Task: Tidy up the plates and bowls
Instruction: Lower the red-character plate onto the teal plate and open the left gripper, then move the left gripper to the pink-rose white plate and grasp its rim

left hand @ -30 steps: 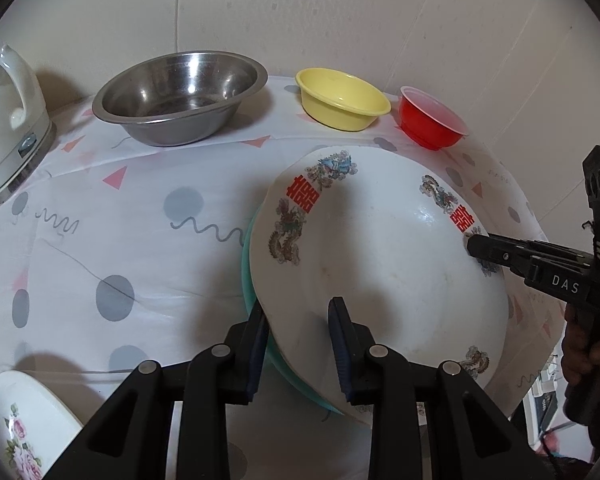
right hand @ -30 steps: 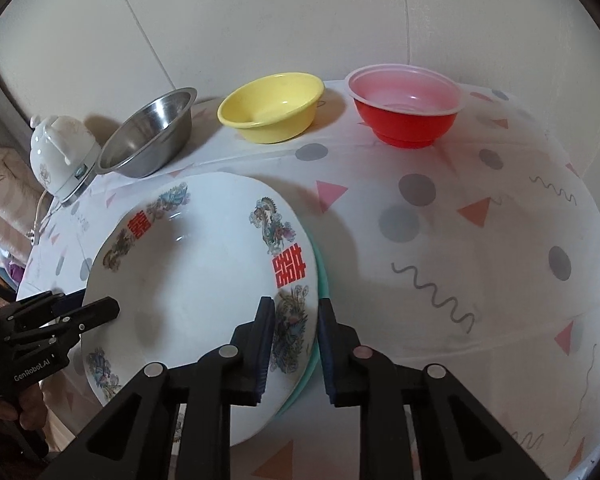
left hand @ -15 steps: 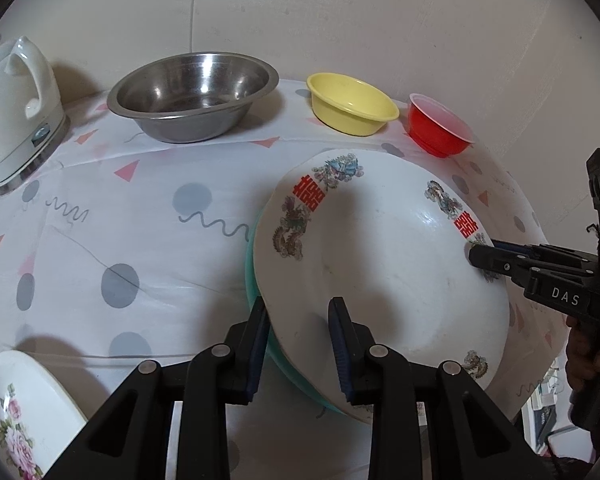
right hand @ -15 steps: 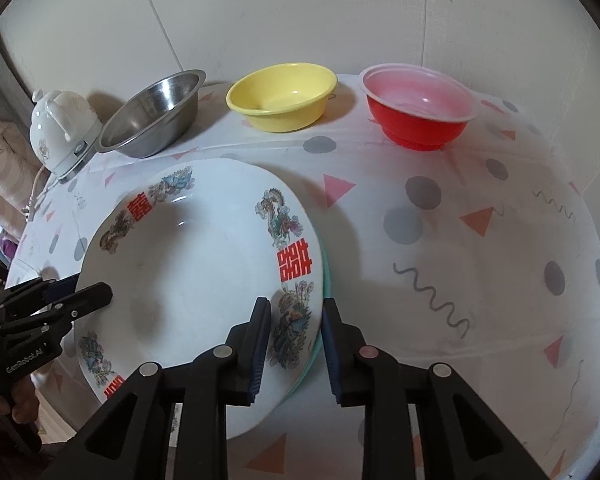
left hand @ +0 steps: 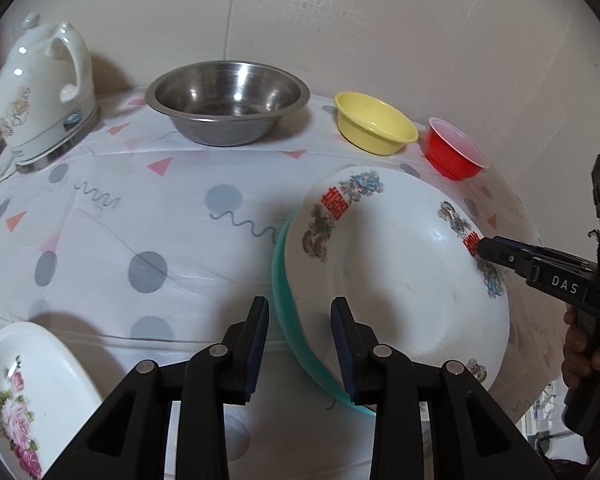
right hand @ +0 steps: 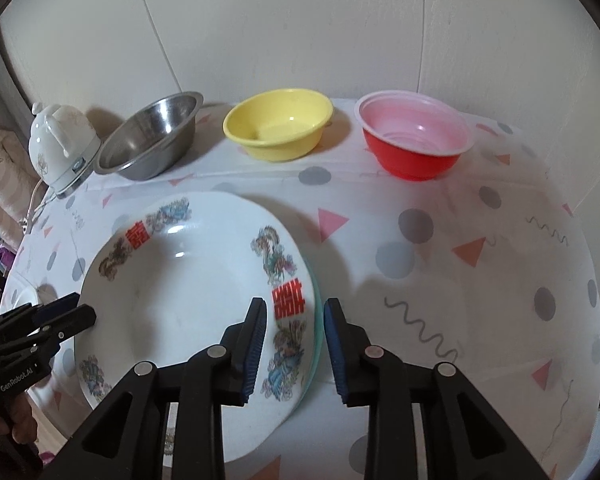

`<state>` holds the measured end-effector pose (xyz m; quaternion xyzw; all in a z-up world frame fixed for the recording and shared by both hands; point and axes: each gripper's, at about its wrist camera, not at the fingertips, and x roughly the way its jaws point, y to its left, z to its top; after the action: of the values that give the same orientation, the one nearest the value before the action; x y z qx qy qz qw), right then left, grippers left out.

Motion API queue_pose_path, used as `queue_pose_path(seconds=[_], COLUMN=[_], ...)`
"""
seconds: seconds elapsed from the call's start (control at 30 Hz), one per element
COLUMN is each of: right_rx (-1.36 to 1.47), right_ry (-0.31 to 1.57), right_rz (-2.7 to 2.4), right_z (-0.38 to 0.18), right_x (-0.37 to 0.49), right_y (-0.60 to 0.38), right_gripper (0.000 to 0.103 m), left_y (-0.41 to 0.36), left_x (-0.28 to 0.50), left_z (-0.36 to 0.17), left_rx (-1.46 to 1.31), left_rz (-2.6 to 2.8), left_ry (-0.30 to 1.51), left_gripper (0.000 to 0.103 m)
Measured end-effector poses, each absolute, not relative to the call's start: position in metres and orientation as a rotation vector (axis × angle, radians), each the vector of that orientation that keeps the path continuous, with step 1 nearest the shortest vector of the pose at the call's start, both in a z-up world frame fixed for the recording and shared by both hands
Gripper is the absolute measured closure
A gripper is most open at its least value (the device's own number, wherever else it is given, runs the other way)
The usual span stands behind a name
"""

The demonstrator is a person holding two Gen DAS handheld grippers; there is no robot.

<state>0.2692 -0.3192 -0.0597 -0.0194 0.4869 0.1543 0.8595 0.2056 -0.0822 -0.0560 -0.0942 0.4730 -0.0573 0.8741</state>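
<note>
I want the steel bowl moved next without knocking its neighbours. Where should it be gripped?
Probably on the steel bowl's flared rim at its front edge, one finger inside, one outside. It stands upright and open, with bare tablecloth before it. The kettle stands close on one side and the yellow bowl on the other, so a frontal approach looks safest.

The left claw (left hand: 300, 344) has its two fingers spread with a clear gap between the blue pads (left hand: 260, 332). The right claw (right hand: 294, 346) is likewise spread, pads (right hand: 256, 340) apart. A hand (left hand: 584, 356) grips the right claw's handle, behind its fingers.
</note>
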Motion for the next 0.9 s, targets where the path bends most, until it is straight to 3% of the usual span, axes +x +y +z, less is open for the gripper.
queue_pose_path(seconds=[0.9], right_rx=[-0.034], right_ry=[1.028], right_rz=[0.724], right_z=[-0.061], right_x=[0.236], right_y=[-0.212], right_gripper=[0.073], left_y=[-0.003], left_x=[0.158], left_z=[-0.033], left_rx=[-0.316], left_rz=[0.049], left_ry=[0.916], left_gripper=[0.07])
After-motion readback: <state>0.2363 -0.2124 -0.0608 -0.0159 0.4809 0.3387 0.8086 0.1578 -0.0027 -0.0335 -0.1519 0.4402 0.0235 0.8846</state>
